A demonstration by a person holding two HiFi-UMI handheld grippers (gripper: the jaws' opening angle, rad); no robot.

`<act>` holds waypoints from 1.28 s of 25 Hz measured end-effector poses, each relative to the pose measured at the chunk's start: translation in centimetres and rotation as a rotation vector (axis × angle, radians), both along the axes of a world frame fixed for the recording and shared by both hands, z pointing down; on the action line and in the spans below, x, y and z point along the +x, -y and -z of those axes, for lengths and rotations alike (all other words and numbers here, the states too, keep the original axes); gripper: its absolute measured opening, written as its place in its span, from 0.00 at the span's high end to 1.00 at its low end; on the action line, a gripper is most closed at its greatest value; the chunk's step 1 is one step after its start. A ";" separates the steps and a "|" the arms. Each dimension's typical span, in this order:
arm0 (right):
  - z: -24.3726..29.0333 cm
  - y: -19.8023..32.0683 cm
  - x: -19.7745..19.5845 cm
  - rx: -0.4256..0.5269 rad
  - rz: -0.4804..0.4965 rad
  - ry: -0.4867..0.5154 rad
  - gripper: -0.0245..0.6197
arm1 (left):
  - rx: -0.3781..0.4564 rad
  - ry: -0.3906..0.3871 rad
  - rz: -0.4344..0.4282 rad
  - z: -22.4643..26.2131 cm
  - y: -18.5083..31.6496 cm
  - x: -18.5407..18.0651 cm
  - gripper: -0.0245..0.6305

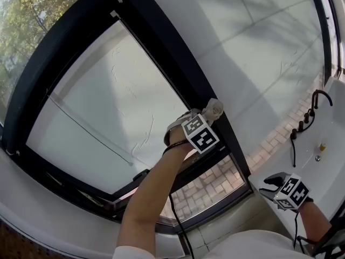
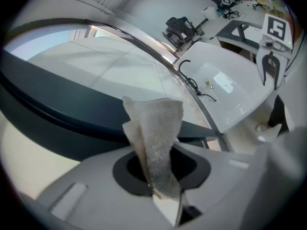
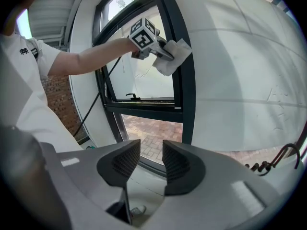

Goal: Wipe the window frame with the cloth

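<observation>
Slip risk first. The cloth (image 2: 156, 133) is pinched only by a narrow fold at its lower end, and most of it stands free past the tips of the left gripper (image 2: 158, 174). My read: drag along the window frame (image 2: 57, 109) could tug it loose. Second risk: with too much pressure or tilt, hard jaw tips meet the dark bar or the glass instead of fabric. Third: the free end folds back and little of it wipes.

Left gripper jaws are clamped on the cloth. The cloth juts out ahead of them, its free end apparently against the frame's upright bar. Right gripper (image 3: 151, 159) jaws stand slightly apart with nothing between them. The cloth is well above it and to its left, well apart from it.
</observation>
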State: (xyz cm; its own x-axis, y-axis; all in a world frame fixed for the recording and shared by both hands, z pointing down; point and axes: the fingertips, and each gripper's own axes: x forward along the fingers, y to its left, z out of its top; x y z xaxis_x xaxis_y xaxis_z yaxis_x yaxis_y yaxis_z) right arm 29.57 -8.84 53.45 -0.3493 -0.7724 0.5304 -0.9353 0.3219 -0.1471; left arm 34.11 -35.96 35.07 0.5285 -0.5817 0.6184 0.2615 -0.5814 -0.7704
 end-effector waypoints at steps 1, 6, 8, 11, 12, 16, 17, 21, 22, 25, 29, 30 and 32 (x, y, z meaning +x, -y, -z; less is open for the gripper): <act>-0.1 0.1 0.1 -0.001 0.001 -0.004 0.74 | 0.022 0.003 -0.006 1.6 0.0 0.1 0.82; -0.2 0.6 0.1 0.006 0.008 0.010 0.74 | 0.138 0.002 -0.028 10.8 0.0 0.2 0.82; 0.2 0.8 0.1 0.017 0.011 0.013 0.74 | 0.177 -0.011 -0.026 14.8 -0.1 0.1 0.82; 0.7 1.3 0.2 0.035 0.014 0.016 0.74 | 0.214 -0.032 -0.012 20.4 0.0 -0.2 0.82; 0.7 1.3 0.2 0.038 0.016 0.017 0.74 | 0.218 -0.039 -0.005 22.1 0.0 -0.3 0.82; 0.5 1.6 -0.1 0.036 0.028 0.016 0.74 | 0.278 -0.079 0.025 29.0 0.5 -0.6 0.81; 0.5 1.8 -0.2 0.035 0.032 0.013 0.74 | 0.321 -0.096 0.028 31.3 0.6 -0.5 0.81; 1.0 2.1 -0.1 0.037 0.038 -0.004 0.74 | 0.425 -0.162 0.038 38.6 0.3 0.1 0.81; 1.2 2.1 -0.1 0.040 0.038 -0.009 0.74 | 0.453 -0.177 0.036 40.3 0.1 0.4 0.81; 1.8 2.0 0.1 0.045 0.032 -0.016 0.74 | 0.506 -0.195 0.057 44.1 0.1 0.3 0.81; 2.0 1.4 0.8 0.047 0.008 -0.014 0.74 | 0.570 -0.232 0.085 48.4 0.0 -0.1 0.81; 2.0 1.3 0.9 0.046 0.003 -0.014 0.74 | 0.569 -0.234 0.096 48.8 0.1 -0.3 0.81; 1.7 1.0 1.0 0.044 -0.007 -0.011 0.74 | 0.550 -0.229 0.123 48.9 0.4 -0.7 0.81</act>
